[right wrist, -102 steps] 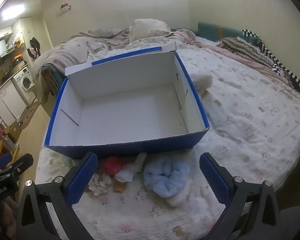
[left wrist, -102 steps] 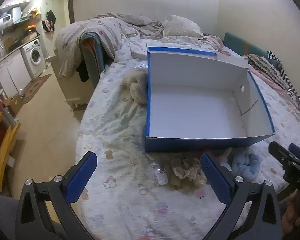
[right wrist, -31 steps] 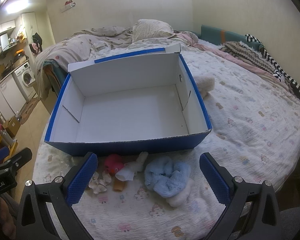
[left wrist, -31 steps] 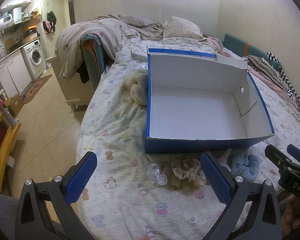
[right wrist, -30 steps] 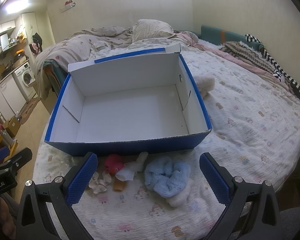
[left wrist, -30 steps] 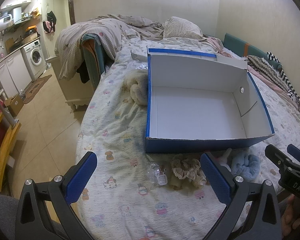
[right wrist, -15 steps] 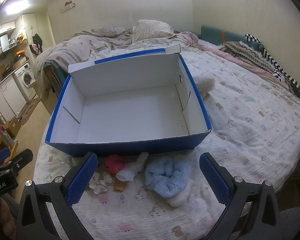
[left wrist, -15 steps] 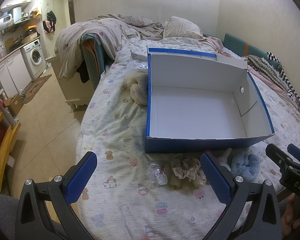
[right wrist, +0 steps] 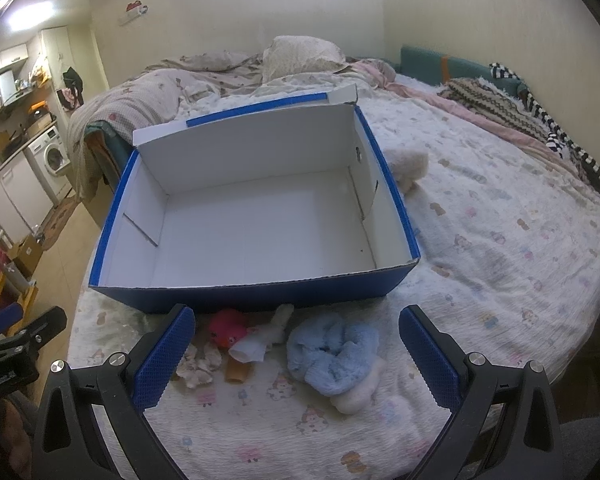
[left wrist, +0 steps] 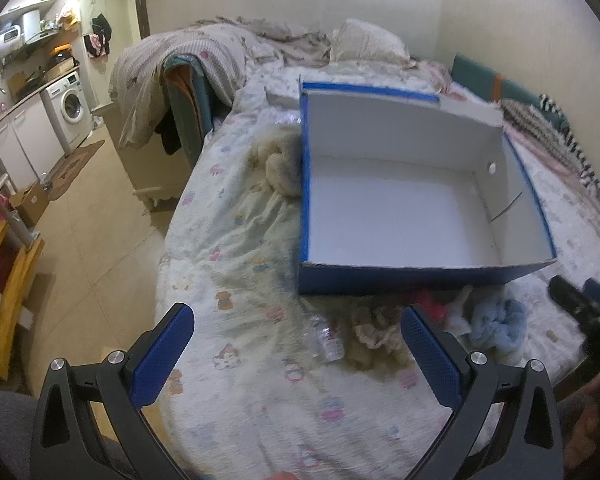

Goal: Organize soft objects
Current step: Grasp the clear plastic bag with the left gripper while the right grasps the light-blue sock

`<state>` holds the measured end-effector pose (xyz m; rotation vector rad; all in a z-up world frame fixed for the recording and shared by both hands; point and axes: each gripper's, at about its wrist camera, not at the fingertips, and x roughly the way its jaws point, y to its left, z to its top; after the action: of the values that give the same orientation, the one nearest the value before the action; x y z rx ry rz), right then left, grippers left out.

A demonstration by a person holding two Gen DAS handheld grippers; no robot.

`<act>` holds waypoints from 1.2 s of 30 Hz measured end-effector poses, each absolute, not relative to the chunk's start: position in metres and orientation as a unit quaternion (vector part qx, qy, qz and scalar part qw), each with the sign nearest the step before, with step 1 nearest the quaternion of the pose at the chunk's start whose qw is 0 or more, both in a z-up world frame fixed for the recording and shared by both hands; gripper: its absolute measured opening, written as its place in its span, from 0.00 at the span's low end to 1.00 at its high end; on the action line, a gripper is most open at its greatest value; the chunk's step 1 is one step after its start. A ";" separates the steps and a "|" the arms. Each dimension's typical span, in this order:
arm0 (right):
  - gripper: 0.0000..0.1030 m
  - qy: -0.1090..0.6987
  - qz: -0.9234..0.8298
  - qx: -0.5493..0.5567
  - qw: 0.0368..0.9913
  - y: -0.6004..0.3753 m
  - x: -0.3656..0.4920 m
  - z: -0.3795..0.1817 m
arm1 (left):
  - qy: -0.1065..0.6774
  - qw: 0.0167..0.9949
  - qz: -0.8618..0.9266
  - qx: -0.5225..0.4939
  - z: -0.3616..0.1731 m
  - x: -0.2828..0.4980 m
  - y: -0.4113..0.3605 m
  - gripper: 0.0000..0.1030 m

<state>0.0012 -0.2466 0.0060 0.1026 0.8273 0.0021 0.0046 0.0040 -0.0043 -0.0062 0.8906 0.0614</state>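
An empty blue cardboard box (right wrist: pixel 256 296) with a white inside (left wrist: pixel 396 216) lies on the bed. In front of it lie a light blue fluffy scrunchie (right wrist: pixel 332 354) (left wrist: pixel 500 324), a red plush toy (right wrist: pixel 228 326), a white sock-like piece (right wrist: pixel 260 340) and a beige frilly scrunchie (left wrist: pixel 374 334) (right wrist: pixel 198 364). A cream fluffy item (left wrist: pixel 278 164) rests left of the box, another (right wrist: pixel 408 166) to its right. My left gripper (left wrist: pixel 298 354) hangs open over the beige scrunchie. My right gripper (right wrist: pixel 296 354) hangs open above the blue scrunchie.
A small clear plastic bottle (left wrist: pixel 326 342) lies beside the beige scrunchie. The bed sheet (right wrist: pixel 500 240) stretches right, with folded knits (right wrist: pixel 500 108) at the far edge. The bed's left edge drops to a tiled floor (left wrist: pixel 80 220); a washing machine (left wrist: pixel 70 108) stands beyond.
Both grippers have drifted slightly forward toward the items in front of the box. Nothing on the bed has moved.
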 end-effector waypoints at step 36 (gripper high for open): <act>1.00 0.617 -0.016 0.153 0.771 -0.327 0.076 -0.099 | 0.634 0.765 -0.014 -0.114 -0.127 0.099 0.005 0.11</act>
<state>0.0758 -0.3272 -0.0986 0.3317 1.3384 -0.0347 0.0987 0.0054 -0.1270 -0.2475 1.3772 -0.0297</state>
